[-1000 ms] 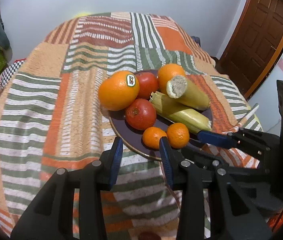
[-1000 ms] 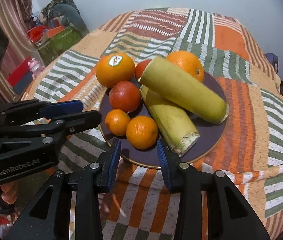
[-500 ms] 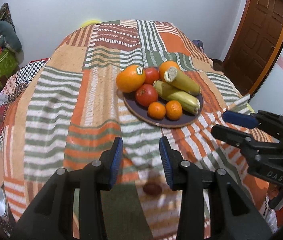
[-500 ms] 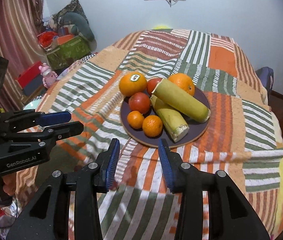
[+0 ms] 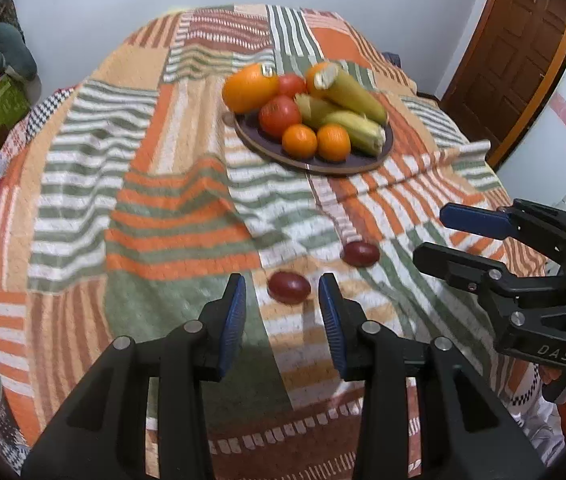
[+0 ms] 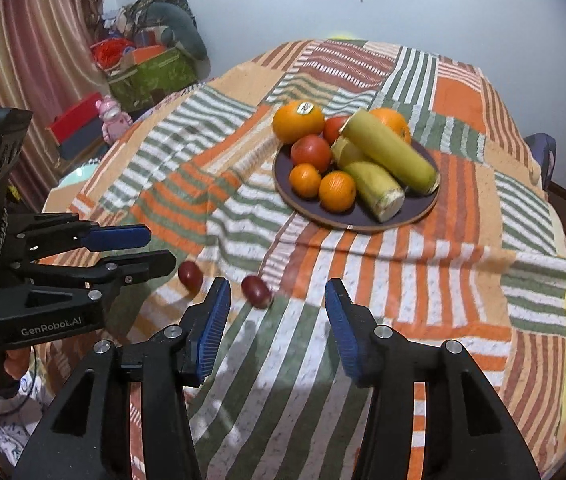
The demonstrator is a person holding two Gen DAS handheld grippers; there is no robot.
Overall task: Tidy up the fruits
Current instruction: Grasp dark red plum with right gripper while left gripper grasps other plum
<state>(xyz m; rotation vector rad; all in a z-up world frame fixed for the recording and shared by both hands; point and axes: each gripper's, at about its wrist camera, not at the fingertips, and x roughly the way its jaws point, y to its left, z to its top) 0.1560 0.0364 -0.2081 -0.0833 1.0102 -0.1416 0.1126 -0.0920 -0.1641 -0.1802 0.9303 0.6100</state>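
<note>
A dark plate [image 5: 363,170] [image 6: 363,226] on the patchwork cloth holds a stickered orange [image 5: 249,88] [image 6: 297,120], tomatoes [image 5: 279,116], two mandarins [image 6: 337,192] and two husked corn cobs [image 6: 391,152]. Two small dark red fruits lie on the cloth nearer me. One red fruit [image 5: 289,287] [image 6: 190,275] lies just beyond my left gripper [image 5: 282,300] [image 6: 161,246], which is open and empty. The other red fruit [image 5: 361,253] [image 6: 256,290] lies left of centre before my right gripper [image 6: 277,304] [image 5: 431,234]. Its jaws are opening, with nothing between them.
The cloth [image 5: 171,200] is rumpled into folds between the plate and the grippers. A wooden door [image 5: 515,52] stands at the right. Boxes and plush toys [image 6: 151,76] and a striped curtain [image 6: 23,60] are off the table's left side.
Both grippers have drawn back from the plate, which now looks smaller and farther. The two small red fruits have come into view. The right jaws have spread wider.
</note>
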